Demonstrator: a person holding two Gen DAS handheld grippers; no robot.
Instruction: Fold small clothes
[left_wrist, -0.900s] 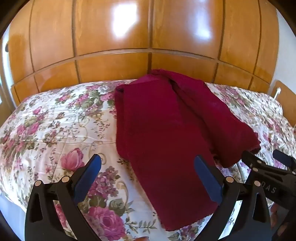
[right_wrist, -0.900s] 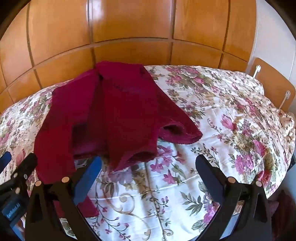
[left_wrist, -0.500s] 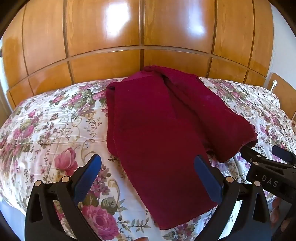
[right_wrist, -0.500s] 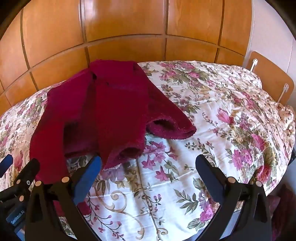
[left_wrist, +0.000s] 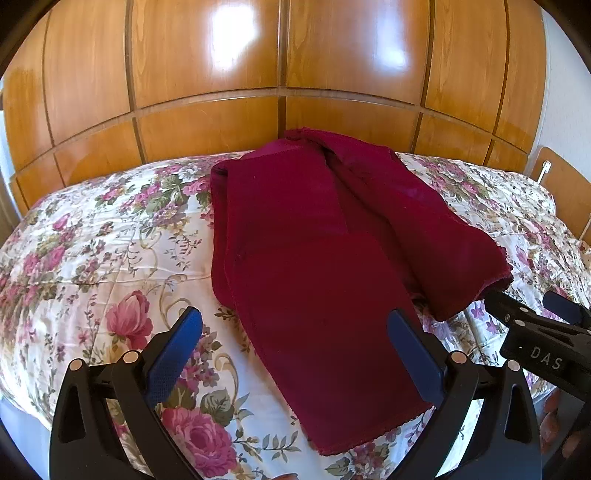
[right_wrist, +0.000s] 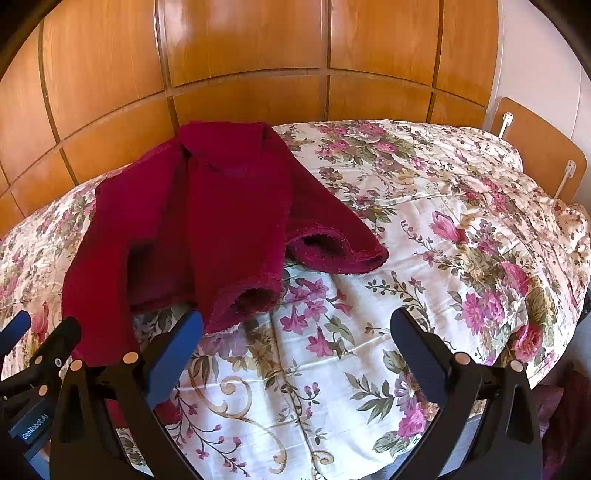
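Observation:
A dark red garment (left_wrist: 317, 258) lies partly folded on the floral bedspread (left_wrist: 110, 258), its long panel running toward me and a rolled sleeve end at its right. My left gripper (left_wrist: 295, 347) is open and empty, hovering over the garment's near end. In the right wrist view the garment (right_wrist: 221, 221) lies at the left, with two open sleeve ends facing me. My right gripper (right_wrist: 295, 347) is open and empty above the bare bedspread (right_wrist: 443, 258), just right of the nearer sleeve end. It also shows at the right edge of the left wrist view (left_wrist: 535, 332).
A glossy wooden headboard (left_wrist: 280, 92) rises behind the bed. A wooden side panel (right_wrist: 543, 147) with a white cable stands at the far right. The near bed edge drops off at the lower left of the left wrist view.
Both grippers have shifted slightly left and nearer over the bed, so the garment sits further right and larger in the views. Both stay open and empty. The garment has not moved.

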